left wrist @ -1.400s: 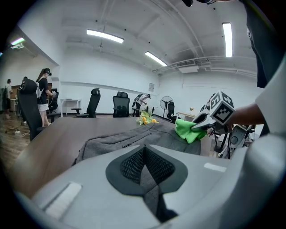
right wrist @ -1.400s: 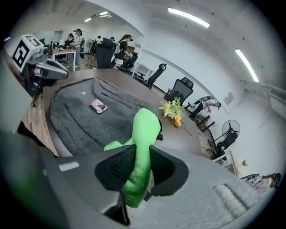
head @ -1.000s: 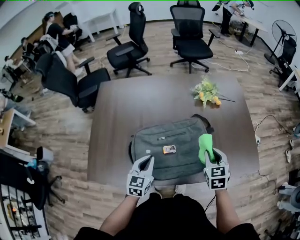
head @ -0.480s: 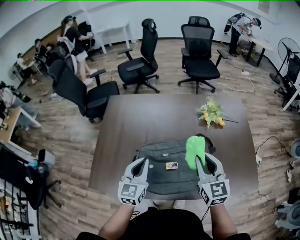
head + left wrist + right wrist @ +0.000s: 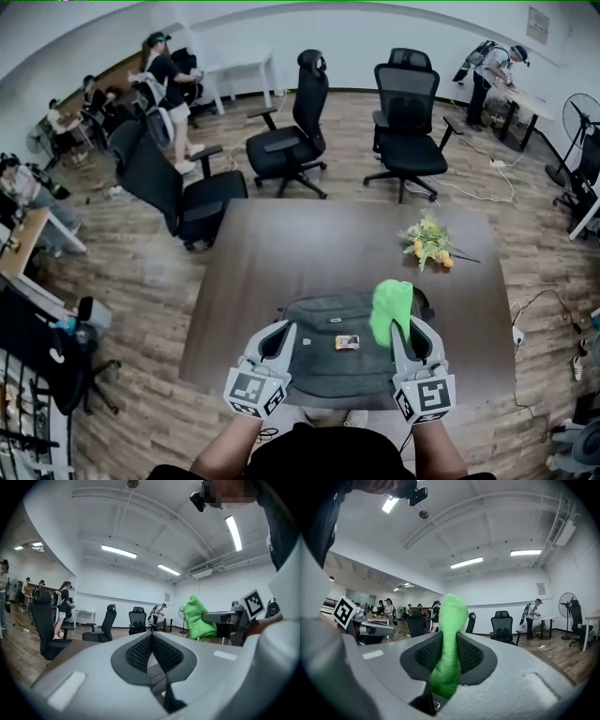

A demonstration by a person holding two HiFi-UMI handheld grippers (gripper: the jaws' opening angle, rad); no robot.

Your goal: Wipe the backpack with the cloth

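Right tool [image 5: 410, 328] pinches green cloth [image 5: 390, 305] above the grey backpack [image 5: 314, 361].

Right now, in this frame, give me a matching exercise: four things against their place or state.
Things:
1 cloth
2 backpack
3 flowers
4 left gripper

Places or states:
A lying flat at the near edge of the table
B jaws together, nothing between them
C clamped in the right gripper
D far right of the table

Pairs: 1-C, 2-A, 3-D, 4-B

The left tongs [image 5: 151, 638] are pressed together, tips touching; the green cloth [image 5: 198, 618] stands upright at right.
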